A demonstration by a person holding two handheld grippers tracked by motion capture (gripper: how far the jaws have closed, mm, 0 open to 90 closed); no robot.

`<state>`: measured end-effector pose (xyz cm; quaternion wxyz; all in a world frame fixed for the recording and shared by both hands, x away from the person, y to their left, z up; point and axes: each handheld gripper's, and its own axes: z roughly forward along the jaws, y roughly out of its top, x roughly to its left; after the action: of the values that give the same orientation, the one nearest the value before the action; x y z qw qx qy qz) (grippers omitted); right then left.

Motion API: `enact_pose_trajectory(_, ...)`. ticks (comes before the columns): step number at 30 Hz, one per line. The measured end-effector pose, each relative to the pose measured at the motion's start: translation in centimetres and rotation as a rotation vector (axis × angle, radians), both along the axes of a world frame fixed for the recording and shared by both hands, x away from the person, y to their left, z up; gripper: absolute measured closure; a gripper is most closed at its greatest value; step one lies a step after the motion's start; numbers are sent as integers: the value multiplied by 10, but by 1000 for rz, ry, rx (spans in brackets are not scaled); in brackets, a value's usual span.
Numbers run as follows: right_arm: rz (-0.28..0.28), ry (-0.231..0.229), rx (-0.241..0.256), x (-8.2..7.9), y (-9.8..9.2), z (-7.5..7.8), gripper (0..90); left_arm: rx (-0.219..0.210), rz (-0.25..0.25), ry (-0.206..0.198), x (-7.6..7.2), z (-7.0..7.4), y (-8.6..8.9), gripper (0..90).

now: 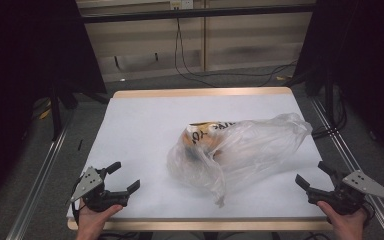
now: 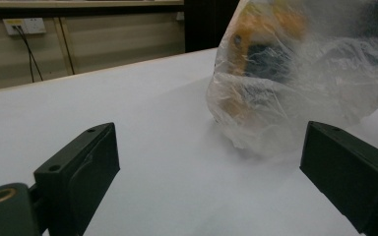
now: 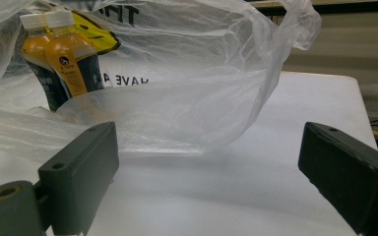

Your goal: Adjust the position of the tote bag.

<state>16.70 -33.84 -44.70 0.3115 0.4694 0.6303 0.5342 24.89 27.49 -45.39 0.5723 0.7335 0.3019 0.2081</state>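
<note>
A clear plastic bag [image 1: 240, 147] lies in the middle of the white table [image 1: 145, 125], its mouth toward the right. Inside it are two bottles of orange drink [image 3: 61, 59] with white caps and a yellow-and-black printed item [image 1: 207, 131]. My left gripper [image 1: 124, 176] rests open at the front left corner, apart from the bag [image 2: 300, 73], which lies ahead and to its right. My right gripper [image 1: 312, 175] is open at the front right corner, facing the bag's open mouth [image 3: 187, 93] with nothing between its fingers.
The table has a wooden rim [image 1: 200, 92] and stands between metal rails [image 1: 40, 175]. Cables [image 1: 220, 75] trail on the floor behind it, below a wall socket [image 2: 27, 25]. Dark stands flank both sides.
</note>
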Motion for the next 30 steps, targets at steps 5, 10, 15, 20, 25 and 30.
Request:
enact_pose_trajectory(5,8,18,-1,3,1,-1,99,17,-18,57,3,-3,-1,127)
enact_pose_trajectory(10,21,28,5,5,2,-1,122,51,-29,52,2,-2,-5,168)
enact_pose_trajectory(15,36,33,-11,8,0,-2,156,51,-59,40,-2,-1,-8,295)
enact_pose_trajectory(20,47,43,-6,9,2,-1,196,62,-100,42,-6,1,-12,344)
enact_pose_trajectory(25,84,70,-18,10,3,-1,271,54,-156,62,-11,4,-19,409)
enact_pose_trajectory(30,107,91,-21,11,4,0,322,61,-202,45,-18,8,-31,450)
